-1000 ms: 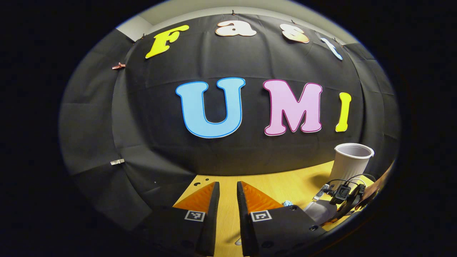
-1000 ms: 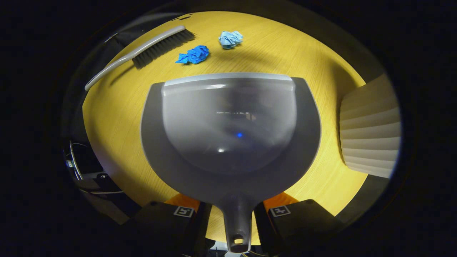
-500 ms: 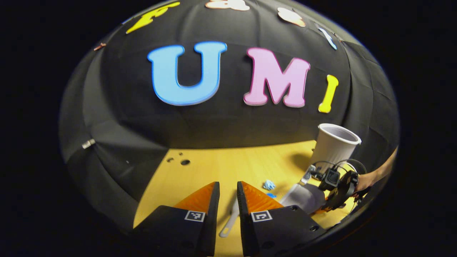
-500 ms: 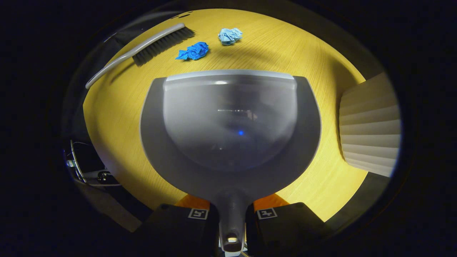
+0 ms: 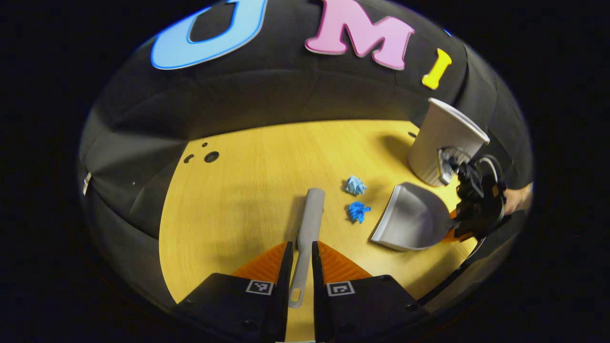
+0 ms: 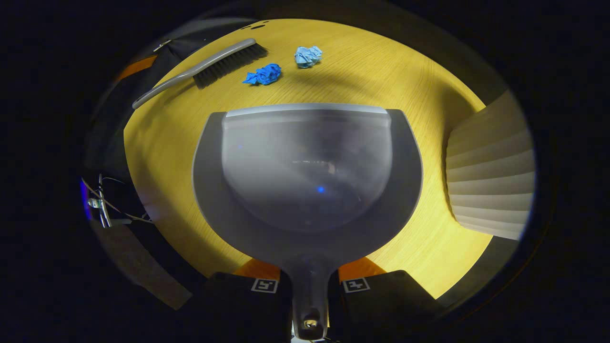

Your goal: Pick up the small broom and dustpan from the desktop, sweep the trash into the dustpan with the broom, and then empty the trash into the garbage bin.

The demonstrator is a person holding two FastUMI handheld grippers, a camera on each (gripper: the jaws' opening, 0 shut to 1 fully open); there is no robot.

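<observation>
Left gripper (image 5: 300, 252) over the desk (image 5: 238, 190), fingers narrow, straddling the broom (image 5: 307, 228) handle — contact not clear, can't call it gripped. Broom flat on desk, long axis running straight away from the left gripper, handle end with hang hole nearest, bristle head far. Two blue wads (image 5: 356, 199) just right of the head, apart from it.

Right gripper (image 6: 310, 286) clamped on the dustpan (image 6: 307, 176) handle, both fingers pressing. Pan mouth pointing away from the gripper, toward wads (image 6: 279, 66) and broom (image 6: 209, 66); open edge short of them. Ribbed bin (image 6: 491, 181) just right of the pan, upright.
</observation>
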